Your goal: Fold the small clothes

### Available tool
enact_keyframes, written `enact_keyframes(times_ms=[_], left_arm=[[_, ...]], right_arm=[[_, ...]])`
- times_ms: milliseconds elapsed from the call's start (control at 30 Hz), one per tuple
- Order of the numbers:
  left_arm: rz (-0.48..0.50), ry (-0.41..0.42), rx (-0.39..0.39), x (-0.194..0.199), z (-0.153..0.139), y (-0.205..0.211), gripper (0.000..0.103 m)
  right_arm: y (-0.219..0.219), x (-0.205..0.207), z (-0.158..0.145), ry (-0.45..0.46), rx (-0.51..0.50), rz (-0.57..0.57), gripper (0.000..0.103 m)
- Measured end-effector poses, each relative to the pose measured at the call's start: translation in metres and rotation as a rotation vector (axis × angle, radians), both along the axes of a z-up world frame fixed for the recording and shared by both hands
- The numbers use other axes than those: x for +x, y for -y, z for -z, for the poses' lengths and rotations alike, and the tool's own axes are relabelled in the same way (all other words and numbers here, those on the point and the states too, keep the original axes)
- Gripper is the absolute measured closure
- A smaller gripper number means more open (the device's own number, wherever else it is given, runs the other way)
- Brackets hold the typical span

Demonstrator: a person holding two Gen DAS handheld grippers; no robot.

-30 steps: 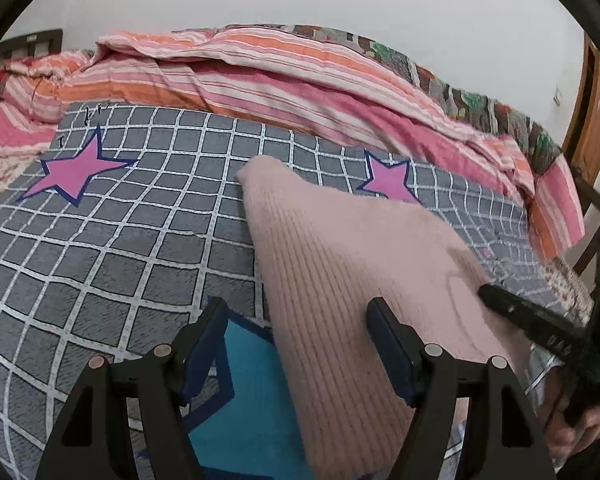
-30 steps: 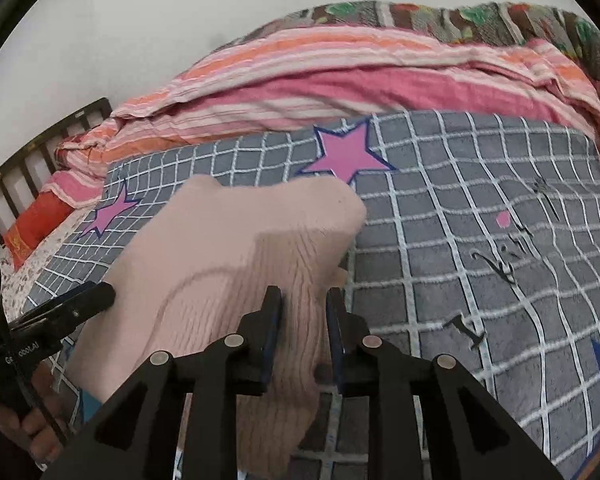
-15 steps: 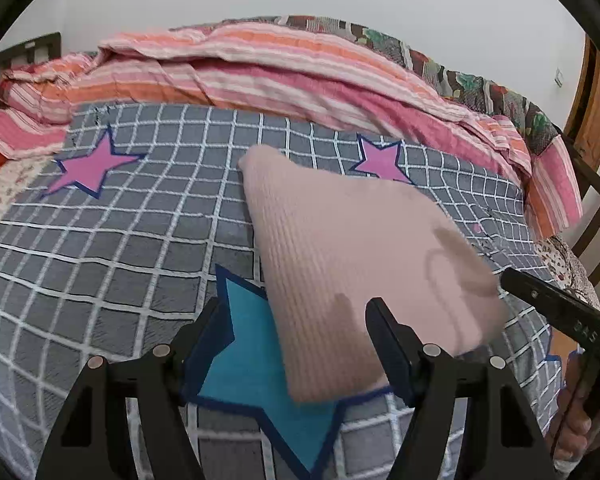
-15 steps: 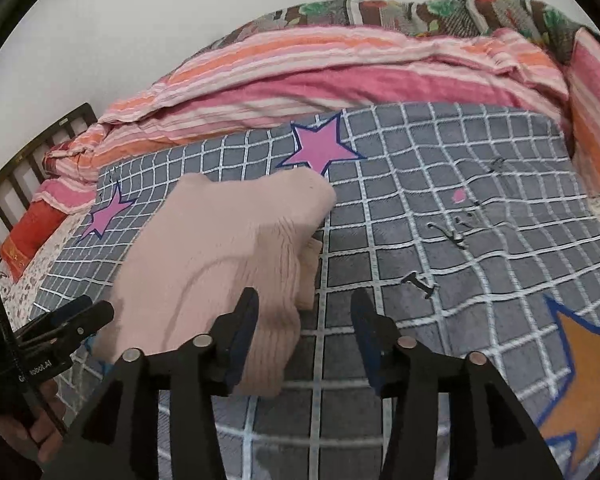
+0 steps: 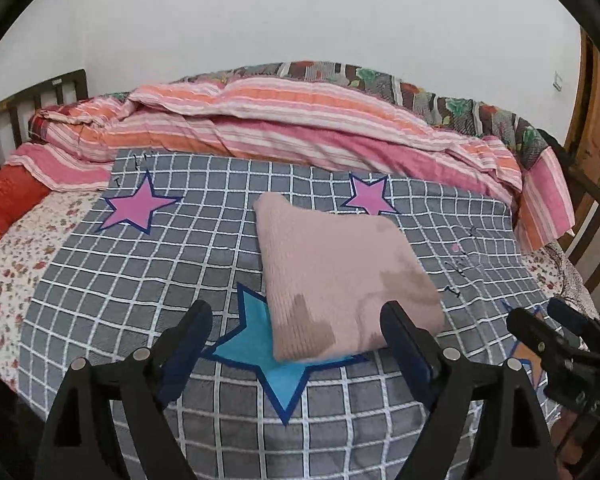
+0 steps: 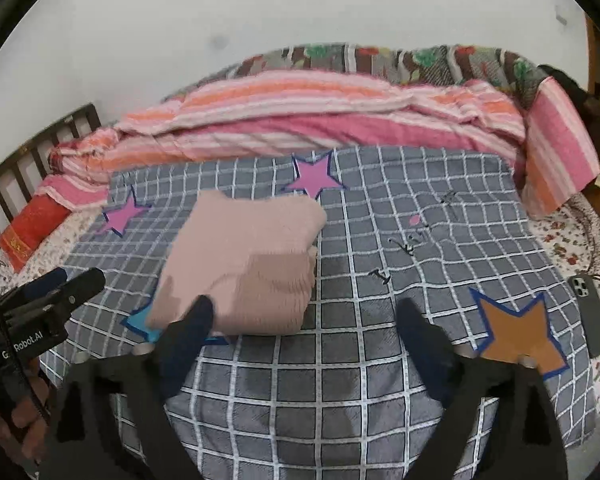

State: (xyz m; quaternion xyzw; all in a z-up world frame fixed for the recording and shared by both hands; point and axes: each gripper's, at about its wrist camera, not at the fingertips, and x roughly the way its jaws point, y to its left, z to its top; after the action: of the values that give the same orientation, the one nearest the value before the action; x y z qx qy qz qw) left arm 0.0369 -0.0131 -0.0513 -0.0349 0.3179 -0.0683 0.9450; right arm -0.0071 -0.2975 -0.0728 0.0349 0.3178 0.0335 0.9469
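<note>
A folded pale pink knit garment point(image 5: 332, 276) lies flat on the grey checked blanket point(image 5: 148, 280), partly over a blue star patch point(image 5: 276, 368). It also shows in the right wrist view point(image 6: 244, 264). My left gripper point(image 5: 296, 332) is open and empty, held back just in front of the garment's near edge. My right gripper point(image 6: 304, 324) is open and empty, beside the garment's near right corner. The right gripper shows at the right edge of the left wrist view point(image 5: 556, 340), and the left gripper shows at the left of the right wrist view point(image 6: 52, 292).
A pink and orange striped quilt point(image 5: 284, 128) is bunched along the far side of the bed. A dark phone point(image 6: 590, 312) lies on the floral sheet at the right. A dark wooden bed frame point(image 5: 24, 108) stands at the left, a wooden door point(image 5: 596, 112) at the right.
My right gripper has opened and let go of the pink garment. Both grippers have pulled back from it, and the garment now lies folded on the blanket.
</note>
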Motion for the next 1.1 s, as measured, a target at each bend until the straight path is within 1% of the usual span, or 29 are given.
enact_keyframes(times_ms=[33, 133, 233, 367, 567, 1100], left_arm=[[-0.001, 0.002, -0.002, -0.004, -0.003, 0.0, 0.016], [0.004, -0.004, 0.013, -0.011, -0.01, 0.002, 0.016], [0.004, 0.006, 0.03, -0.018, -0.016, 0.003, 0.016], [0.001, 0.017, 0.038, -0.023, -0.021, 0.002, 0.016], [-0.021, 0.035, 0.047, -0.028, -0.024, 0.0, 0.016], [-0.026, 0.028, 0.056, -0.029, -0.023, -0.006, 0.016]], right_arm=[[-0.001, -0.006, -0.004, 0.01, -0.001, -0.002, 0.004], [-0.004, -0.015, -0.01, 0.001, -0.022, 0.001, 0.003], [-0.005, -0.021, -0.012, -0.007, -0.056, 0.019, 0.003], [-0.003, -0.024, -0.013, -0.017, -0.051, 0.032, 0.003], [0.002, -0.027, -0.015, -0.018, -0.05, 0.052, 0.003], [0.002, -0.03, -0.021, -0.013, -0.067, 0.073, 0.003]])
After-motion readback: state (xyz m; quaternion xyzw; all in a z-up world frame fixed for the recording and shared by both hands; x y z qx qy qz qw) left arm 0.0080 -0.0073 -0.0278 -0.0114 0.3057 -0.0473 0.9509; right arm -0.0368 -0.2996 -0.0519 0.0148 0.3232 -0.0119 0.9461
